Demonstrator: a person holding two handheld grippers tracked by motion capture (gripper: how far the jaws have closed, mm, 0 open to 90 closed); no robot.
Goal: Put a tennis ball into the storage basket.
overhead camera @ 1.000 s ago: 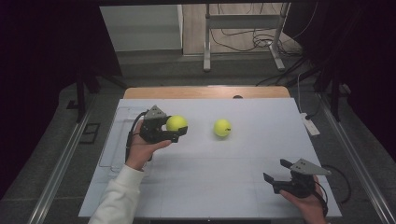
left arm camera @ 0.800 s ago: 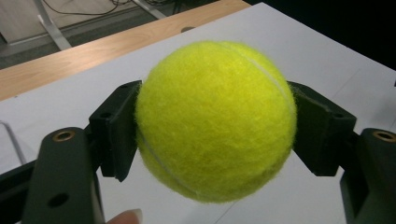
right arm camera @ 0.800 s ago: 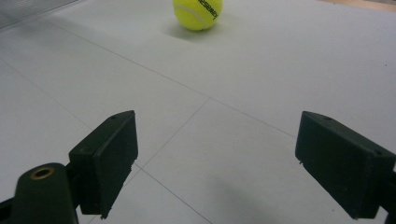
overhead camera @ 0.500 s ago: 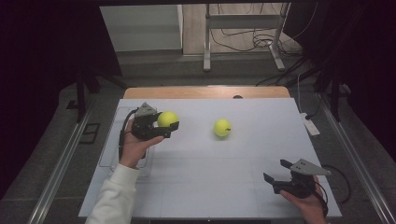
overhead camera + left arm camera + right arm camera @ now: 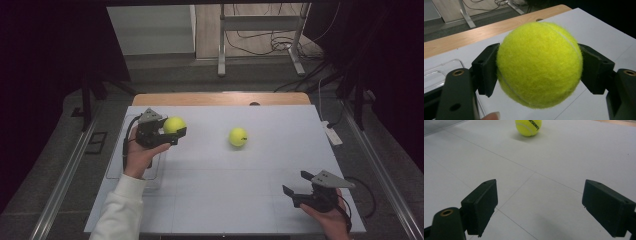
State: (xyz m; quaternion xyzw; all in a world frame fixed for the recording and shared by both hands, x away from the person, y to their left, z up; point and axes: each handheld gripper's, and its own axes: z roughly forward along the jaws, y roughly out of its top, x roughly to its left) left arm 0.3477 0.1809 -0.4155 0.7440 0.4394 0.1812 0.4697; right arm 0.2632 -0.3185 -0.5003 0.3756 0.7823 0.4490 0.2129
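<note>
From the high view, my left gripper (image 5: pixel 172 134) is clamped on a tennis ball (image 5: pixel 174 124) near the table's (image 5: pixel 210 200) left side, beside a clear tray (image 5: pixel 116 165); my right gripper (image 5: pixel 296 187) rests near right with jaws apart, and a second tennis ball (image 5: pixel 238 136) lies mid-table. In the left gripper view, both pads (image 5: pixel 486 68) press the tennis ball. In the right gripper view, my jaws stand wide, nothing between, the second tennis ball well ahead.

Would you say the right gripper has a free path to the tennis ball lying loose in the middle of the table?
Probably yes. The right gripper is open and empty, and only bare table lies between it and the loose tennis ball. The left gripper is off to the side.
</note>
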